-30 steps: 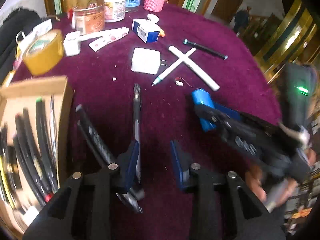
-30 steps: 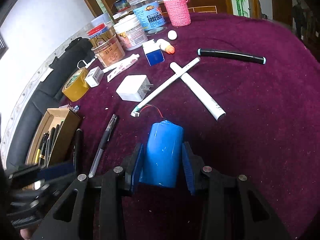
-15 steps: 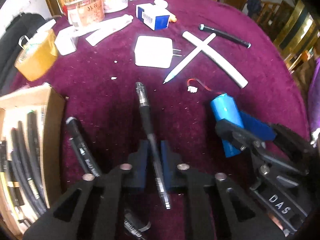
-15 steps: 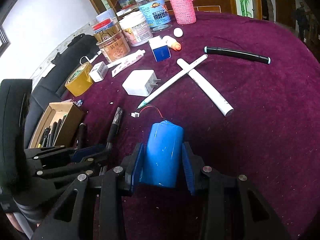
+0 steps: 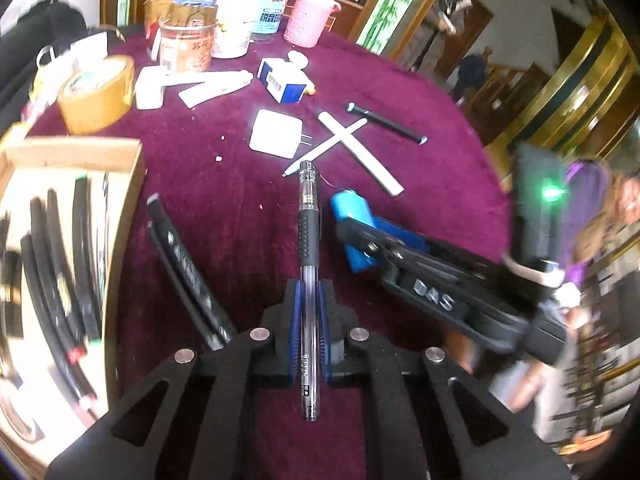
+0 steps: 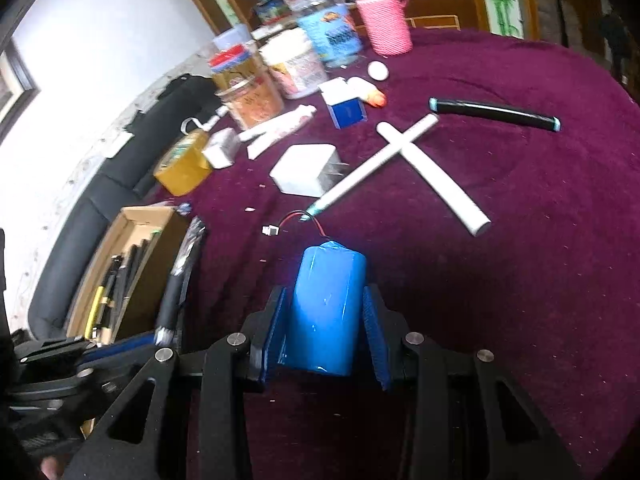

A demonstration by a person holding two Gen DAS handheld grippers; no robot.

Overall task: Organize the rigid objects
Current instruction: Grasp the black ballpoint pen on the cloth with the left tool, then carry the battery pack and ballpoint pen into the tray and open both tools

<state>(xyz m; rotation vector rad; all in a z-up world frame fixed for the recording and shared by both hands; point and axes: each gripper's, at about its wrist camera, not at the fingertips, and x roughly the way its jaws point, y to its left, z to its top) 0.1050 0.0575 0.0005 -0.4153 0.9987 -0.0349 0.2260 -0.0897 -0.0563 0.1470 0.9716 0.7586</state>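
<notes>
Gripping pen [image 5: 308, 248], axis pointing ahead: left tongs [image 5: 308, 320] | right tongs [image 6: 326, 332] clasp battery [image 6: 326, 312]

On the round maroon-clothed table [image 5: 420, 112], an open cardboard box [image 5: 128, 184] of dark pens sits at the left edge, with a brown tape roll [image 5: 96, 92] behind it. Two long black pens [image 5: 184, 276] lie just right of the box. A white plug charger [image 6: 306, 168] sits mid-table; right of it two white marker pens [image 6: 404, 148] lie crossed, a black marker [image 6: 494, 114] behind them. Jars [image 6: 250, 94] line the far edge.
</notes>
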